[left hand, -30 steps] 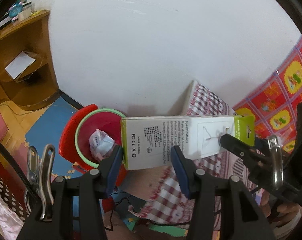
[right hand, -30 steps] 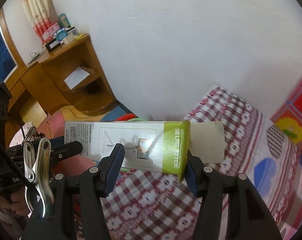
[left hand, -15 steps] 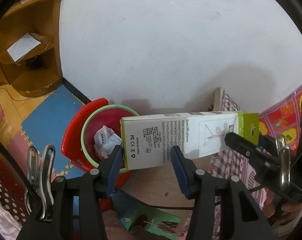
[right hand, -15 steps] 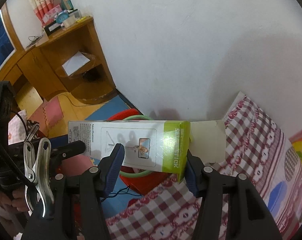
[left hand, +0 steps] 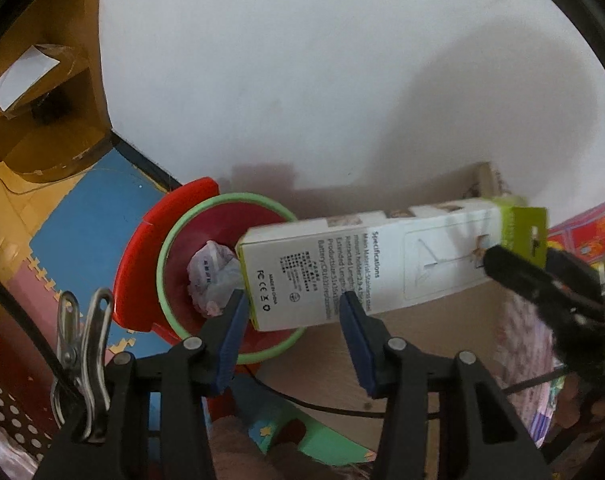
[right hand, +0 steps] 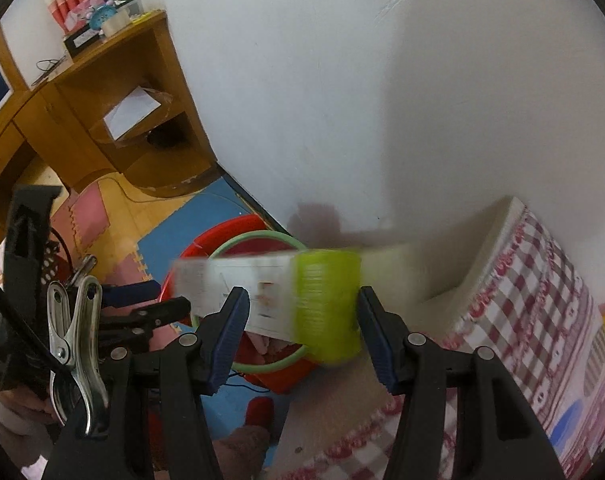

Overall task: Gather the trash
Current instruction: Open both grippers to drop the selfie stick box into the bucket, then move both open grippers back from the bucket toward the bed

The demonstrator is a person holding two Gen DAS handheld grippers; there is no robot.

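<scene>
A long white box with a green end (left hand: 322, 272) hangs over a red bin with a green rim (left hand: 222, 200). Its white end is above the bin's mouth, where a crumpled paper wad (left hand: 212, 280) lies. My left gripper (left hand: 292, 308) has the white end between its blue pads, jaws closing on it. In the right wrist view the box (right hand: 326, 300) is blurred. My right gripper (right hand: 302, 312) holds the green end, above the bin (right hand: 262, 234). The right gripper's black finger (left hand: 542, 288) lies against the green end. The left gripper's fingers (right hand: 150, 312) show at the white end.
A white wall rises just behind the bin. A wooden desk with open shelves (right hand: 102, 92) stands to the left. A bed with a checked sheet (right hand: 542, 300) is on the right. Blue and pink foam mats (left hand: 82, 220) cover the floor. A black cable (left hand: 342, 408) runs below the bin.
Both grippers have sunk with the box and moved from over the bed toward the bin, which now looks larger. The box has tilted slightly, white end lower.
</scene>
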